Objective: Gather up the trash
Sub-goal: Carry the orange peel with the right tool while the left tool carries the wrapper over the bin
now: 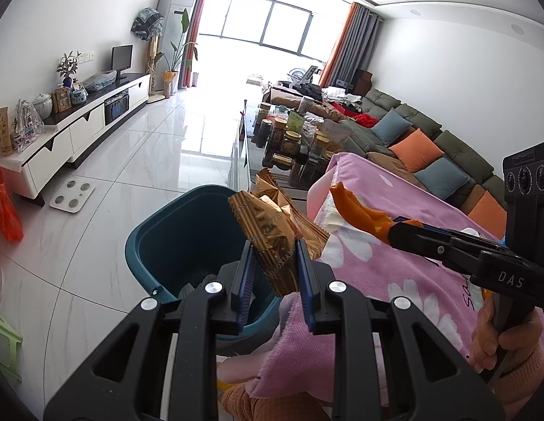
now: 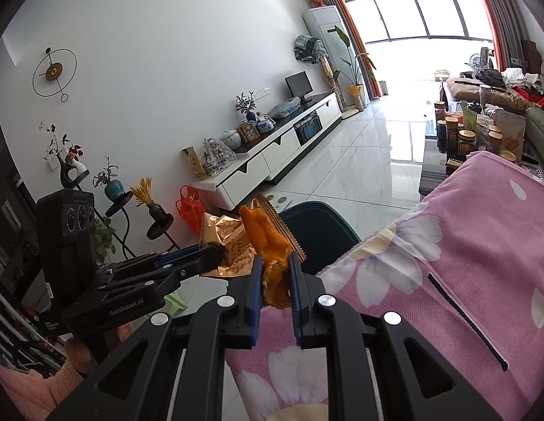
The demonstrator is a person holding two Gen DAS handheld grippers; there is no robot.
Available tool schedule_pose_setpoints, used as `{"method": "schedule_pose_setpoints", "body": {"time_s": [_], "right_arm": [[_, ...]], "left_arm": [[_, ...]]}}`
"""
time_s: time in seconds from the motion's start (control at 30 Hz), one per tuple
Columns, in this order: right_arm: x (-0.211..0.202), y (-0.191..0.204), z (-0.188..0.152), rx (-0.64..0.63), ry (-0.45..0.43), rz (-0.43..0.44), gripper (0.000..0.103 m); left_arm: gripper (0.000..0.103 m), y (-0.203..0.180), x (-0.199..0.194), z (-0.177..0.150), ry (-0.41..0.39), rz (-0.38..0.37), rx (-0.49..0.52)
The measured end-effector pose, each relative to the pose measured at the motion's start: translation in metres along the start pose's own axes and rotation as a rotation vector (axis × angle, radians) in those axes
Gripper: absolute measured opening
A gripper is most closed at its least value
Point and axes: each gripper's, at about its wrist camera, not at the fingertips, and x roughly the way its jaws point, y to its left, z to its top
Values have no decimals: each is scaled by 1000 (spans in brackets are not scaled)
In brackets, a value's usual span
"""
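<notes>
Crinkled gold foil wrappers with serrated edges sit pinched between the left gripper's blue-padded fingers, held above a smooth teal plastic bin. The right gripper reaches level over the pink flowered cloth, its fingers closed on soft, curled orange peel. The bin's contents are shadowed and unclear.

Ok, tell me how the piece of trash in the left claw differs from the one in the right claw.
The gold wrapper in the left claw is shiny crinkled foil with printed lettering and serrated edges; the orange peel in the right claw is matte, curled, plain fruit skin. The wrapper hangs over the teal bin; the peel is over the pink floral cloth. Both are pinched between shut blue pads.
</notes>
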Motion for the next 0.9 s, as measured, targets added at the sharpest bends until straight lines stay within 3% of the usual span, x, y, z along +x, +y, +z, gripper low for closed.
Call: {"method": "schedule_pose_setpoints", "body": {"time_s": [0.9], "right_arm": [[82,-2,18,22,142,-33,13]], "left_arm": [[24,26,62,-1,91,90,-44]]}}
